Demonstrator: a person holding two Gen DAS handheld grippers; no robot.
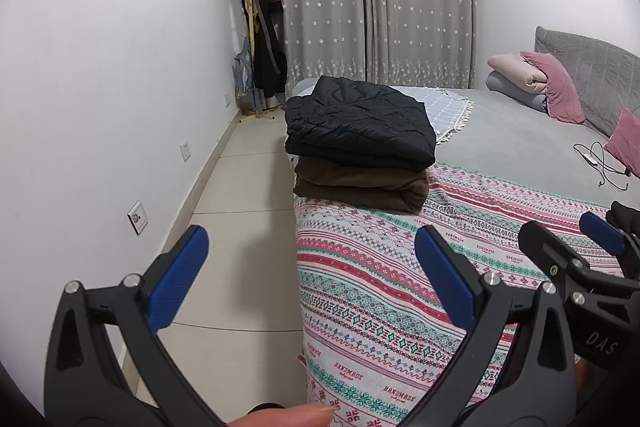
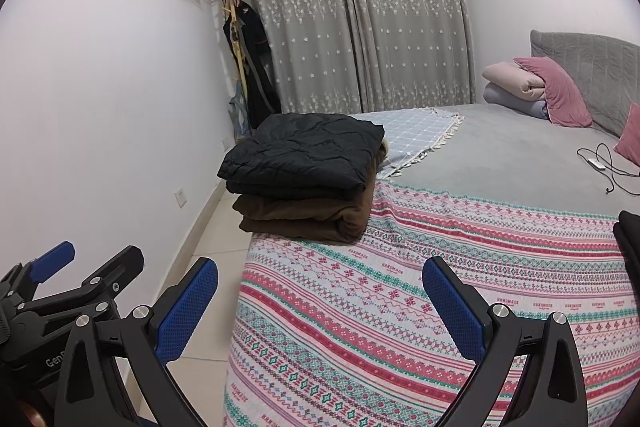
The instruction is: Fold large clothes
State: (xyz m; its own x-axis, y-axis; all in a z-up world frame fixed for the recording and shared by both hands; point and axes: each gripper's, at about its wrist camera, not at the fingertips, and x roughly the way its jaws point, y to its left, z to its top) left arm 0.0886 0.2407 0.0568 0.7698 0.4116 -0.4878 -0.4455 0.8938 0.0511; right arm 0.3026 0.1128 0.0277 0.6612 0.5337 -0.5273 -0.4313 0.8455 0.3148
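Note:
A folded black quilted jacket lies on top of a folded brown garment, stacked at the bed's left edge on a patterned blanket. My left gripper is open and empty, hovering over the bed's near corner and the floor. My right gripper is also open and empty above the blanket, well short of the stack. A dark garment peeks in at the far right edge, mostly hidden. In the left wrist view the right gripper shows at the right.
A grey bed sheet holds a pale checked throw, rolled bedding with pink pillows and a charger cable. A coat rack with dark clothes stands by the curtains. Tiled floor runs along the left wall. A fingertip shows below.

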